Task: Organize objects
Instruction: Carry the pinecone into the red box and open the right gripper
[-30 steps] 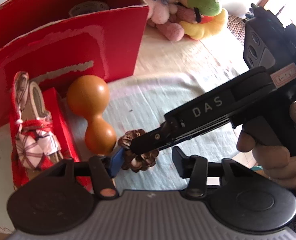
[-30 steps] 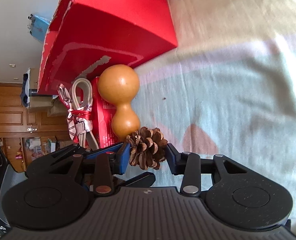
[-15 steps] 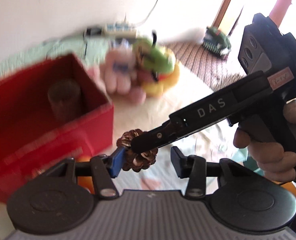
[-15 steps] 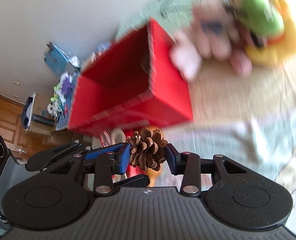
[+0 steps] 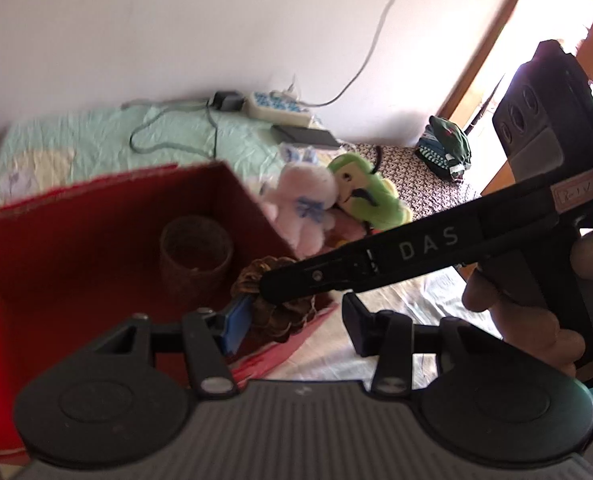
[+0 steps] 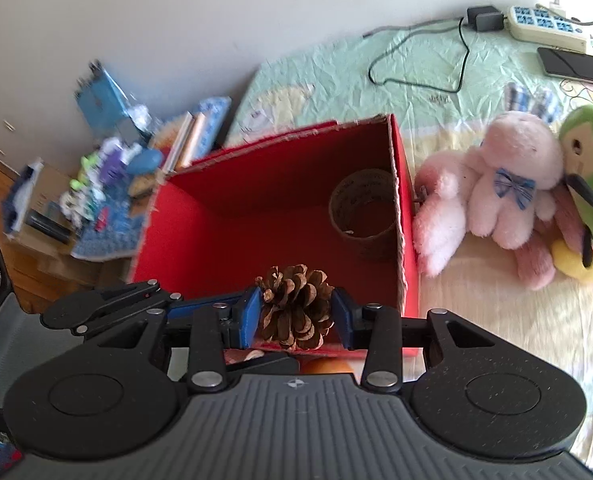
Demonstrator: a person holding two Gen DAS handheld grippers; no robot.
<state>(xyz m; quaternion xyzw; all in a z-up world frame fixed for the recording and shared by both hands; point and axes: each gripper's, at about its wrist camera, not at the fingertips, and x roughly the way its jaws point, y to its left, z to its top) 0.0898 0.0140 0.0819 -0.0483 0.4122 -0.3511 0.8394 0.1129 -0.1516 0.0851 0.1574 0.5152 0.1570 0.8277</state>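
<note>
Left wrist view: looks forward and down over own tool (image 5: pixel 296 320), close above red box (image 5: pixel 96 240) near corner, facing wall at bed's far edge. Right wrist view: steeper down into same box, close. Both share box, pinecone (image 6: pixel 294 308), plush toys (image 6: pixel 512 196), power strip (image 6: pixel 548 28).

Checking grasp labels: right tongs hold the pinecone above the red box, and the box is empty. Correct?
Not quite: the red box is not empty. A brown cylindrical cup stands in its corner, clear in the right wrist view. The right tongs do hold the pinecone at the box.
</note>
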